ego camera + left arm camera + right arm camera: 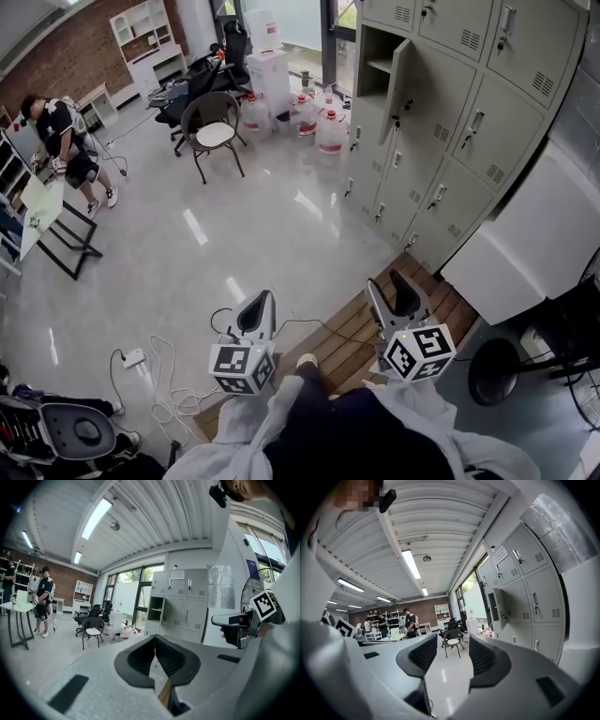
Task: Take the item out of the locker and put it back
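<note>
— Right gripper (pixel 453 641), state?
— Open; jaws well apart, gripping nothing; aimed down the room.
— Left gripper (pixel 154 638)?
— Closed; jaws pressed together with nothing caught between; aimed towards the lockers (pixel 469 122).
— And those?
— Grey, banked along the right-hand wall; open at one upper compartment (pixel 377 58), with its door (pixel 399 89) swung outward and a shelf showing inside; well apart from both grippers.
— Item?
— Cannot be made out in any view; too small and dim inside that compartment to tell.
— Underfoot?
— Side by side above a strip of wooden boards (pixel 342 337); to the left, a white cable (pixel 164 398) looped across pale glossy floor; to the right, a black fan (pixel 511 370) on a round base.
— Further off?
— Black chair (pixel 214 131) with a white seat, out in the open; water bottles (pixel 330 131) clustered just beside the lockers; far left, a person (pixel 66 141) standing near a small table (pixel 39 202).
</note>
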A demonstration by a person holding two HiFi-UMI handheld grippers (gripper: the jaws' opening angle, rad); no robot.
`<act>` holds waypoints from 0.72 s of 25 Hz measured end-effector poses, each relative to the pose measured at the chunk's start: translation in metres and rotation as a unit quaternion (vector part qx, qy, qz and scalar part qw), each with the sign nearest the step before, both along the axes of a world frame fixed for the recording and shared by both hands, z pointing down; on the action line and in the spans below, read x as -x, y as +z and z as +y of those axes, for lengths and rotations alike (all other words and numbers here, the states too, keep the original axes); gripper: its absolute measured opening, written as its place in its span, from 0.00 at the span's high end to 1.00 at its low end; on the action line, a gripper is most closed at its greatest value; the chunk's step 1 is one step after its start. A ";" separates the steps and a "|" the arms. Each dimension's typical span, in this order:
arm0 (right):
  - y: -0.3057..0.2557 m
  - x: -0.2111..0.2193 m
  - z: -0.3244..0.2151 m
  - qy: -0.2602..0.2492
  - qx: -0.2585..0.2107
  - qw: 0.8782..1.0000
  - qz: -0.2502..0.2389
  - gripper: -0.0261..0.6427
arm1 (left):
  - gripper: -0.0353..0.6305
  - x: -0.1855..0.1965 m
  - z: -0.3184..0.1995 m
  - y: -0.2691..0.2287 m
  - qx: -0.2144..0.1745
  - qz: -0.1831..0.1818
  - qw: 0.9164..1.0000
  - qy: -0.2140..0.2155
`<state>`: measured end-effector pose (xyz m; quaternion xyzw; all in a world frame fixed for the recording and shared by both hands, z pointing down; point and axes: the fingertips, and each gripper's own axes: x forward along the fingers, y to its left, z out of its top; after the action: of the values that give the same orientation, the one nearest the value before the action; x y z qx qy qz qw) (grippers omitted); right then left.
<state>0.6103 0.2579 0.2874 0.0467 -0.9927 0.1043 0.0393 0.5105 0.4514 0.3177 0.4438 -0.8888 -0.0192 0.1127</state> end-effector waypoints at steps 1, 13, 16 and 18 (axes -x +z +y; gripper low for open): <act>0.002 0.008 -0.002 0.000 0.001 1.000 0.001 0.67 | 0.93 0.009 -0.002 0.001 0.000 0.000 1.000 0.001; 0.052 0.113 -0.013 -0.004 0.005 1.000 -0.009 0.61 | 0.93 0.111 -0.016 0.046 0.006 -0.019 1.000 0.023; 0.070 0.126 -0.007 -0.009 0.013 1.000 -0.004 0.61 | 0.93 0.124 -0.014 0.063 0.010 -0.014 1.000 0.025; 0.079 0.129 -0.003 -0.012 0.015 1.000 -0.001 0.61 | 0.93 0.128 -0.012 0.075 0.012 -0.007 1.000 0.027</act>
<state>0.4811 0.2550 0.3666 0.0346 -0.9915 0.1190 0.0406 0.3829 0.4389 0.3923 0.4665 -0.8774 -0.0026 0.1121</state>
